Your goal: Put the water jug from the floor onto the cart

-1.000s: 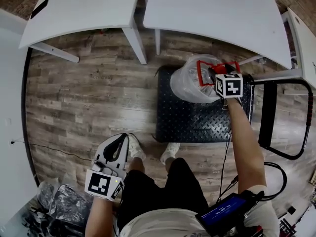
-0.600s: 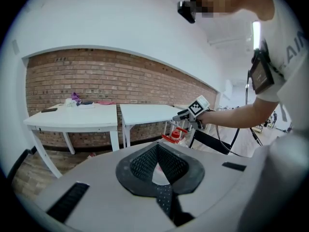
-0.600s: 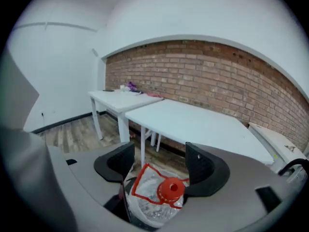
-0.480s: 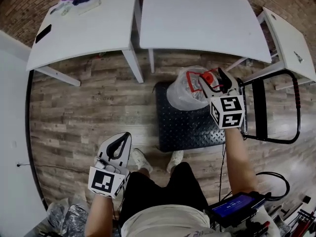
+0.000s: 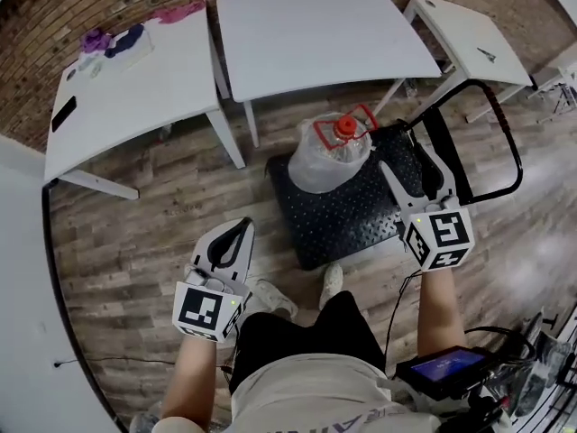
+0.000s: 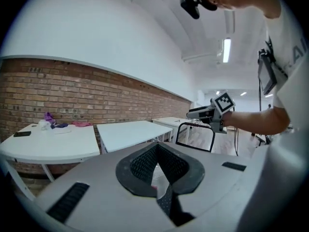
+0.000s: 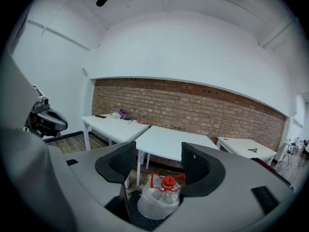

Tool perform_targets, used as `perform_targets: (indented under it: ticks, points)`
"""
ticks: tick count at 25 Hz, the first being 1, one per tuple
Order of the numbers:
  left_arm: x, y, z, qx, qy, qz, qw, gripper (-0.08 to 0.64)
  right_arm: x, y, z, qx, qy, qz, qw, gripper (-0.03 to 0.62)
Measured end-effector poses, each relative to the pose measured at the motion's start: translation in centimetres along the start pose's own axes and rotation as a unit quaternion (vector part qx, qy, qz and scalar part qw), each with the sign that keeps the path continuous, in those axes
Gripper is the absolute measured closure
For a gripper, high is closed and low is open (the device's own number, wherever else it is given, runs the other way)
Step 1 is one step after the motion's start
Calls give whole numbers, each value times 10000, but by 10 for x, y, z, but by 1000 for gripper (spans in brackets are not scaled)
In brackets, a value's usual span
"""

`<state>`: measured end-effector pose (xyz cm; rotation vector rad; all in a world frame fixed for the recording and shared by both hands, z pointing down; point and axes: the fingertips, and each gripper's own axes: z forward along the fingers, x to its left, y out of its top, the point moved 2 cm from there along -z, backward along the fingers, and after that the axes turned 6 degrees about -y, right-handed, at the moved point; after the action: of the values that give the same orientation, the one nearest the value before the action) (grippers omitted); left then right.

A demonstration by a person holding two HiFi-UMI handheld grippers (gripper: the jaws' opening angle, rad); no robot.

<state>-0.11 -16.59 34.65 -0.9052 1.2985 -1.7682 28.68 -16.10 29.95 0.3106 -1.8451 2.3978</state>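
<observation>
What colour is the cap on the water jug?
Red. The cap shows best in the head view.

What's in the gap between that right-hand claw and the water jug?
Nothing but bare black cart deck, seen in the head view: the right gripper hangs open, apart from the water jug.

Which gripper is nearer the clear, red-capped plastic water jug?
Right. The right gripper hangs beside the clear plastic water jug, over the black cart; the left gripper is farther off, over the wooden floor.
</observation>
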Motion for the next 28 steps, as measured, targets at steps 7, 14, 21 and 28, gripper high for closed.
perform_targets:
  ticks: [7, 14, 21, 28]
  points:
    - [-12, 0, -26, -74, -22, -6, 10000, 558, -6, 0, -88, -371, -861, 115, 9955, 372]
    - [-55, 10, -49, -213, -65, 176, 9996, 558, -1, -4, -158, -652, -1179, 156, 9908, 516]
    - [-132, 25, -90, -396, -230, 367, 9983, 558, 3, 7, -251, -980, -1375, 103, 9856, 586]
    - [-195, 30, -129, -475, -339, 566, 9967, 560, 18, 5, -333, -1212, -1383, 151, 9828, 587]
